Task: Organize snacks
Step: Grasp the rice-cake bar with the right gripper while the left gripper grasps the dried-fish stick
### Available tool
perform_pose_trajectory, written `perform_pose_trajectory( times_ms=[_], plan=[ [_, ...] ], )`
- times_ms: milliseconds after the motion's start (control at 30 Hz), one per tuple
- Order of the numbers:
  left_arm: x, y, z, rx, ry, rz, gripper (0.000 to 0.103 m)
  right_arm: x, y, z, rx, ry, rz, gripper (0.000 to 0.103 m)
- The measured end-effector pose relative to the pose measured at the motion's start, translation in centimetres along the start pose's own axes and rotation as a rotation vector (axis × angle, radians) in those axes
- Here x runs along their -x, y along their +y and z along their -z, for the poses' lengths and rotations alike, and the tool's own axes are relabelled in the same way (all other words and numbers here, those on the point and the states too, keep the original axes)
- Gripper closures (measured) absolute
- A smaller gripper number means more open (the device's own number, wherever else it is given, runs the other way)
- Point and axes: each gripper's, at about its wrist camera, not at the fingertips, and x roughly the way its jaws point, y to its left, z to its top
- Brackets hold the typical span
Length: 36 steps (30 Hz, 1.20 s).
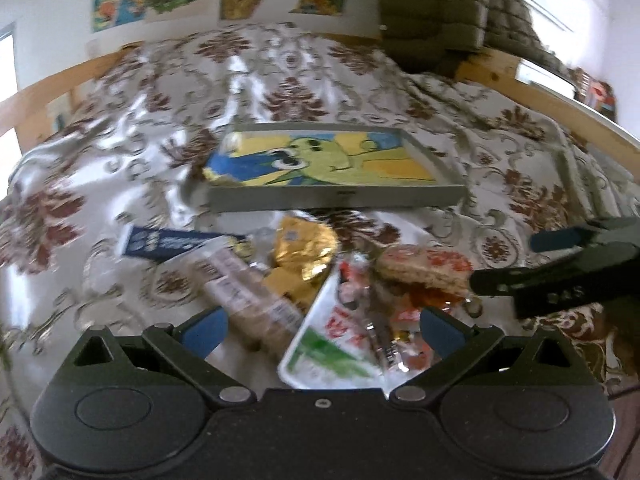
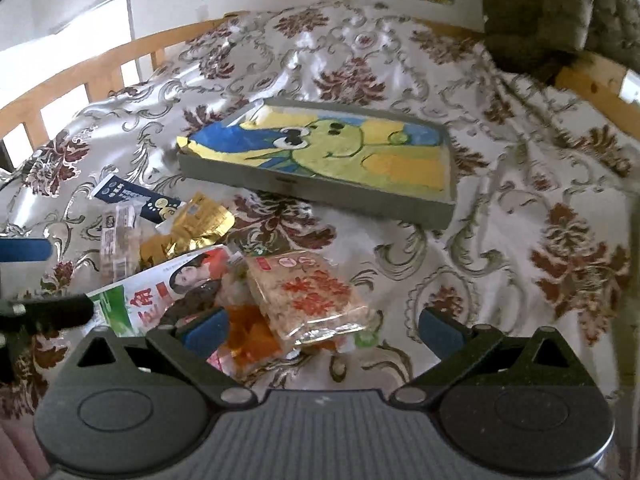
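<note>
Left gripper (image 1: 322,330), jaws spread wide, holding nothing, poised over the snack pile. Pile, all lying just short of the grey tray (image 1: 340,196), left to right: navy box (image 1: 172,242); clear biscuit sleeve (image 1: 248,296); gold foil pouch (image 1: 308,252); white-green packet (image 1: 332,352); rice-cracker pack (image 2: 312,292). Right gripper (image 2: 322,330), jaws wide, empty, above the cracker pack.

The left gripper (image 1: 320,330) hangs low with its jaws spread wide and nothing between its blue pads (image 1: 206,334). The right gripper (image 2: 322,330) sits beside it at about the same height, its jaws also spread wide and holding nothing.
</note>
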Motion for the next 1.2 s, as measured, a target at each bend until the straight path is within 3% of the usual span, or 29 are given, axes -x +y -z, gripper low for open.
perform_pose_trajectory(
  times_ms=[300, 433, 500, 667, 867, 1067, 1200],
  plan=[
    [-2.2, -3.2, 1.2, -0.234, 0.042, 0.12, 0.004, -2.6, -1.2, -1.1, -0.017, 0.044, -0.089, 0.0],
    [-2.9, -3.5, 1.5, -0.272, 0.06, 0.145, 0.007, -3.5, -1.4, -1.3, -0.014, 0.048, -0.092, 0.0],
    [-3.6, -3.5, 1.3, -0.272, 0.079, 0.153, 0.018, -3.9, -1.4, -1.3, -0.014, 0.059, -0.094, 0.0],
    [-5.0, -3.5, 1.2, -0.264, 0.121, 0.178, 0.03, -5.1, -1.1, -1.5, 0.004, 0.078, -0.092, 0.0],
    [-5.8, -4.0, 1.2, -0.303, 0.113, 0.163, 0.043, -6.5, -0.9, -1.4, 0.009, 0.126, -0.089, 0.0],
    [-6.0, -4.8, 1.6, -0.38, 0.09, 0.098, 0.058, -7.6, -1.4, -1.1, -0.037, 0.179, -0.085, 0.0],
    [-6.2, -5.8, 2.3, -0.482, 0.081, 0.057, 0.057, -8.2, -1.8, -1.0, -0.082, 0.199, -0.098, 0.0]
  ],
)
